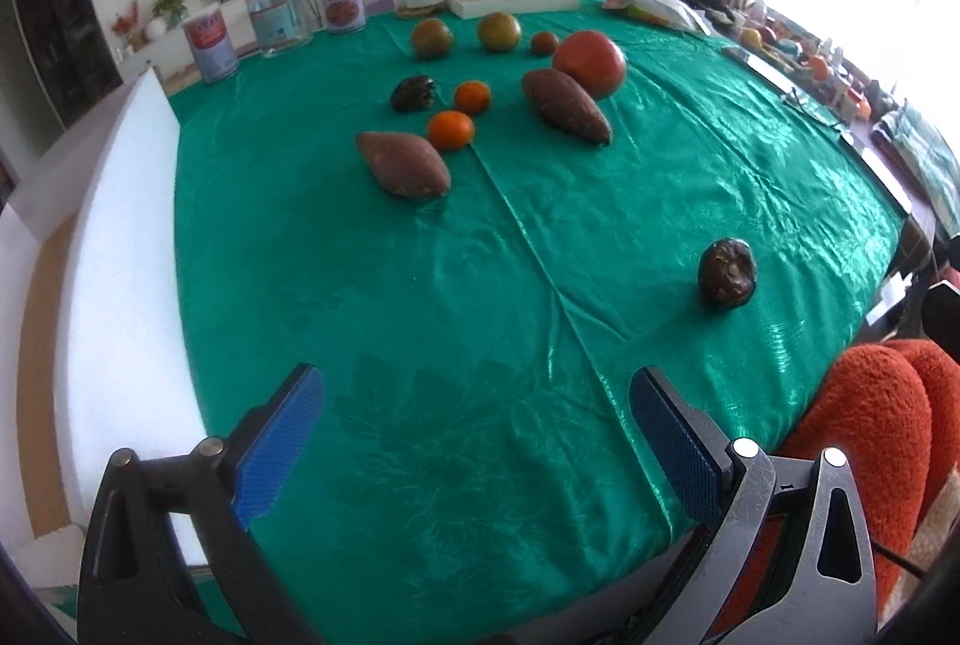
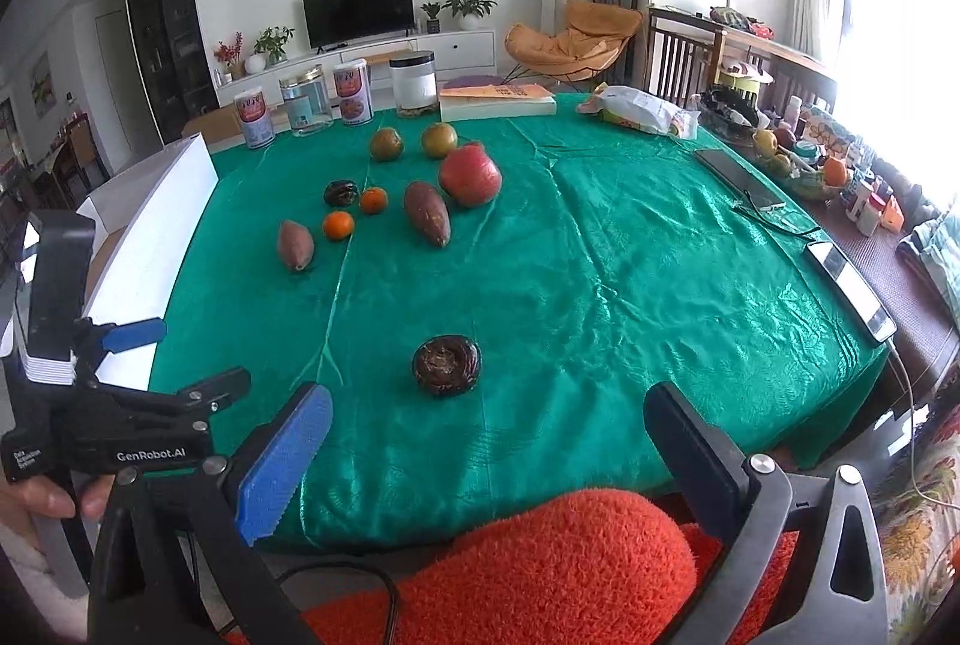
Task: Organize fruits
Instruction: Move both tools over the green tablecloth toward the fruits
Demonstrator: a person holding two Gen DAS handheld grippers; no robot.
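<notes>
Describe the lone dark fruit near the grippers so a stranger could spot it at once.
Start at the green tablecloth. Most produce clusters toward its far side, below the jars; the wrinkled dark fruit lies alone on the near half, just ahead of the open right gripper. A second dark fruit sits in the far cluster; this one has no neighbours.

Both the left hand-held gripper (image 1: 477,405) and the right hand-held gripper (image 2: 489,423) hover level, jaws spread wide.

Black grippers (image 2: 486,417), blue pads (image 2: 288,459) (GenRobot.AI label), silver screws
</notes>
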